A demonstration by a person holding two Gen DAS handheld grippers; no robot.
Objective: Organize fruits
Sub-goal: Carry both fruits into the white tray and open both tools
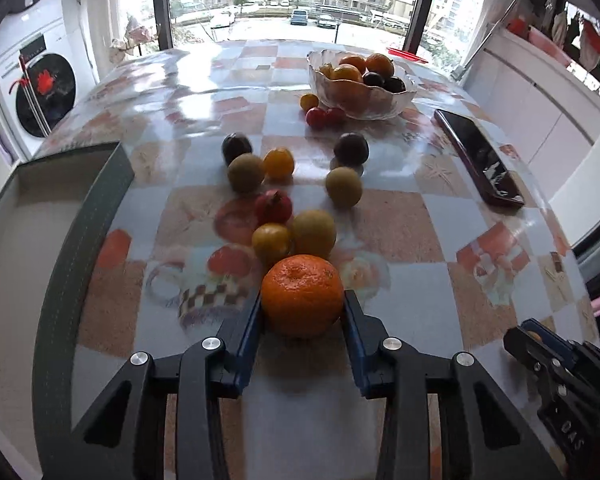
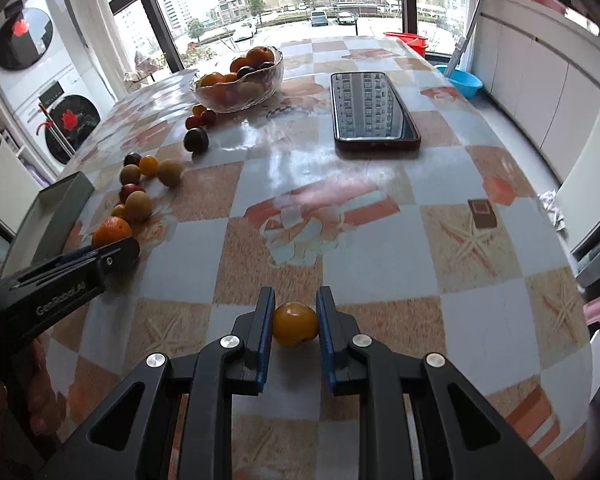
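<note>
Left wrist view: left gripper (image 1: pixel 302 306) is clamped on an orange (image 1: pixel 302 295), one pad on each flank at the widest part. The orange sits at the near end of a loose line of fruits that runs up the middle of the table (image 1: pixel 420 216) toward a glass bowl (image 1: pixel 360 82) near the far edge. An open grey box (image 1: pixel 32 216) lies along the table's left edge; a phone (image 1: pixel 478 156) lies toward the right edge. Judgement: the orange is firm and moderately heavy, with a dimpled rind that gives decent friction; the grip across the middle looks sound, and hard squeezing would bruise it.

Right wrist view: right gripper (image 2: pixel 296 320) is clenched on a small yellow fruit (image 2: pixel 295 323), pads on opposite sides, near the table's near edge and well apart from the other fruits. Whether it is lifted clear of the table cannot be told. Judgement: it is light, with smooth, glossy skin that is likely slippery, and round enough to squirt out if the pads sit off-centre. Its skin may be thin, so gentle pressure across the middle suits it.
</note>
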